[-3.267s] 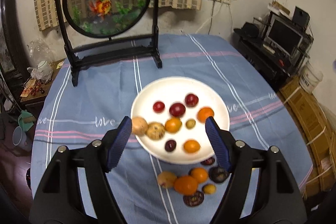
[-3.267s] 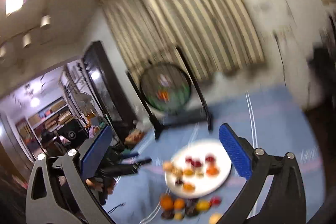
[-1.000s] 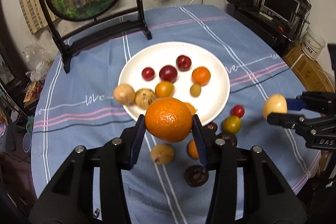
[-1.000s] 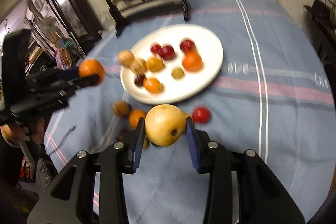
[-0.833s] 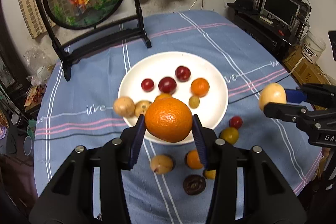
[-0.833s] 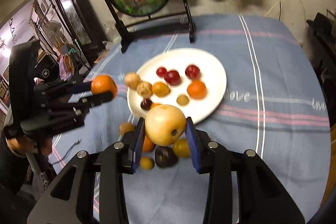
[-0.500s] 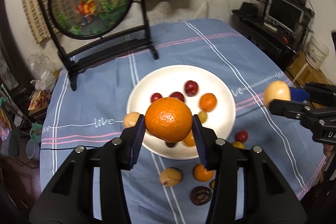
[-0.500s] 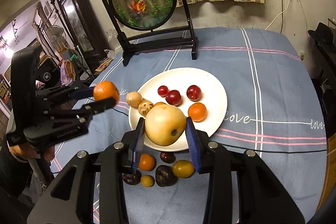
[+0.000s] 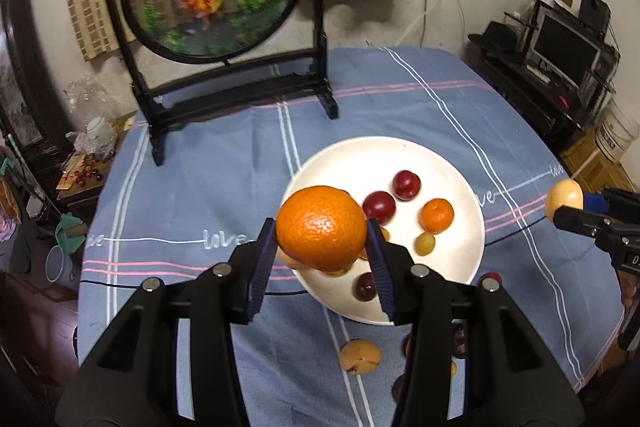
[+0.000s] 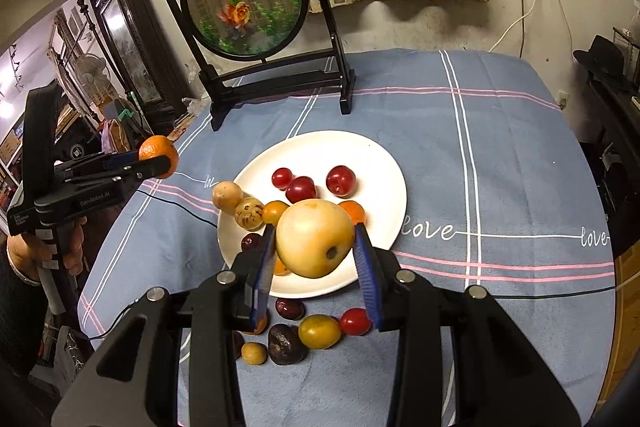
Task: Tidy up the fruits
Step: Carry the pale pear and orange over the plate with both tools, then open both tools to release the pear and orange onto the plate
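My left gripper (image 9: 322, 247) is shut on a large orange (image 9: 321, 228), held in the air over the near left rim of the white plate (image 9: 464, 267). My right gripper (image 10: 316, 255) is shut on a pale yellow pear (image 10: 314, 237) above the plate's (image 10: 380, 163) near edge. The plate holds several small fruits: red plums (image 10: 341, 180), a small orange (image 9: 437, 215), brown and yellow ones. More loose fruits (image 10: 319, 331) lie on the blue tablecloth in front of the plate. In the right wrist view the left gripper (image 10: 158, 159) with its orange shows at the left.
A round goldfish screen on a black stand (image 10: 244, 1) rises at the table's far side. Blue striped tablecloth (image 10: 500, 155) covers the round table. A person's hand (image 10: 38, 251) grips the left tool's handle. Shelving with a monitor (image 9: 564, 43) stands at the right.
Both grippers closed on their fruits, the orange and the pear, and lifted them. Over the last second both have drawn back and upward, so the plate sits farther away in each view.
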A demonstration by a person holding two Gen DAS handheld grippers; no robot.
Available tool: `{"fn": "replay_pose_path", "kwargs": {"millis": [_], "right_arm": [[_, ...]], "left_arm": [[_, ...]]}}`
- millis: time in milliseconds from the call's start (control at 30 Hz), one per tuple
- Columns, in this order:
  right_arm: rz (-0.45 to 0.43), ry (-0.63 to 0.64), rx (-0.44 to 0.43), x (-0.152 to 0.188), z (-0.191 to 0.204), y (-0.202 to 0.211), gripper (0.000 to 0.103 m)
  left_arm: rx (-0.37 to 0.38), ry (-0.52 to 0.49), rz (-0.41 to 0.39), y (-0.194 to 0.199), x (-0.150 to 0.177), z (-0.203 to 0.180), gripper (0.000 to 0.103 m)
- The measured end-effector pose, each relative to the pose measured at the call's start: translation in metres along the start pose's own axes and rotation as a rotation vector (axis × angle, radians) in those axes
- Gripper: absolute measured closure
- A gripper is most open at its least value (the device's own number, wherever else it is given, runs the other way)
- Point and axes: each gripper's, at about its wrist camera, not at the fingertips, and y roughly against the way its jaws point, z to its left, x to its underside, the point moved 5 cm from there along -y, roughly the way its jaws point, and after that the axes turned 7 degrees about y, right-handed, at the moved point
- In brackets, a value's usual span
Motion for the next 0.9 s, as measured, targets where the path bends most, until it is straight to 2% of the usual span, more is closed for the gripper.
{"fn": "replay_pose_path", "kwargs": {"millis": [400, 900], "right_arm": [[0.053, 0.047, -0.041, -0.022, 0.014, -0.043, 0.065], [0.145, 0.092, -0.052, -0.036, 0.015, -0.106, 0.063]], "left_arm": [[0.046, -0.079, 0.093, -0.056, 0.0, -0.04, 0.057], [0.033, -0.079, 0.135, -0.096, -0.005, -0.027, 0.057]]}}
